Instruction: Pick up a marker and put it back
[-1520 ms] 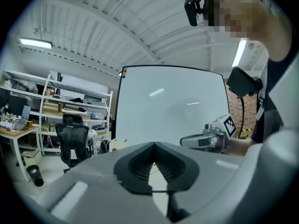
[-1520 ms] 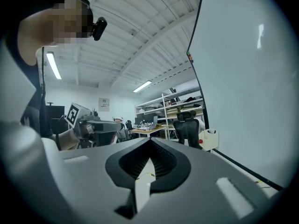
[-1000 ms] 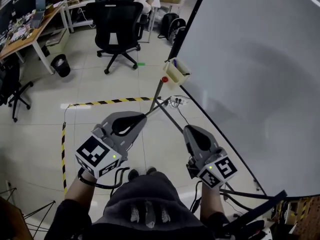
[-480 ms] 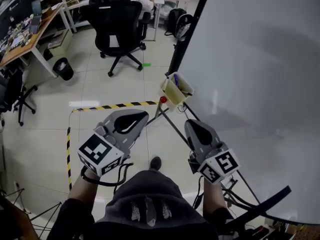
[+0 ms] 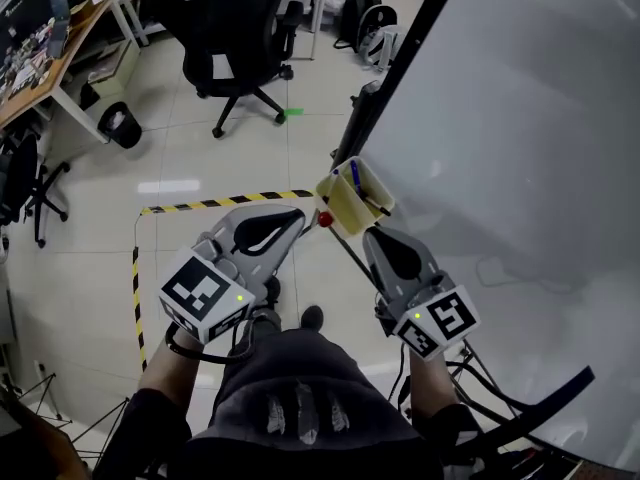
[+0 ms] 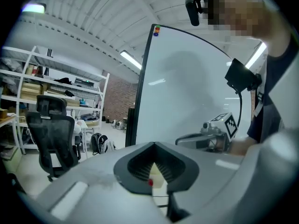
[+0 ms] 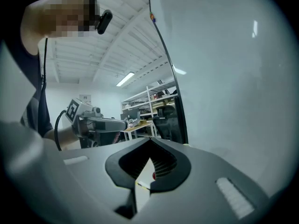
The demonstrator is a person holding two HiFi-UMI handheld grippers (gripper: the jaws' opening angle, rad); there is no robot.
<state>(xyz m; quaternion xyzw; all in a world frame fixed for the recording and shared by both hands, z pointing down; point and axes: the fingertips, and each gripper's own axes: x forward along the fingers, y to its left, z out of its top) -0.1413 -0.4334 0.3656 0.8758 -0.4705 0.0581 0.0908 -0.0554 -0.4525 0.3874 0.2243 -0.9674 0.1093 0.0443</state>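
A pale yellow marker holder point(image 5: 350, 204) hangs on the whiteboard's lower edge. A blue marker point(image 5: 354, 176) and a dark marker point(image 5: 377, 205) stand in it, and a red knob point(image 5: 325, 219) sits just below. My left gripper point(image 5: 287, 218) is shut and empty, with its tip just left of the knob. My right gripper point(image 5: 373, 234) is also shut and empty, right below the holder. In the left gripper view, the holder point(image 6: 156, 172) and knob point(image 6: 150, 183) show through the hollow of the left gripper point(image 6: 153, 144). The right gripper point(image 7: 150, 139) frames the knob point(image 7: 153, 175) the same way.
The big whiteboard point(image 5: 520, 118) fills the right side, on a black stand point(image 5: 385, 98). A black office chair point(image 5: 225, 38) stands ahead. Yellow-black floor tape point(image 5: 215, 204) runs below it. A waste bin point(image 5: 118, 125) and a desk point(image 5: 45, 63) are at the left, with bags point(image 5: 365, 23) behind.
Both grippers have travelled forward with the person. The marker holder, well ahead of the tips a second ago, now sits right at them. The jaws stayed shut.
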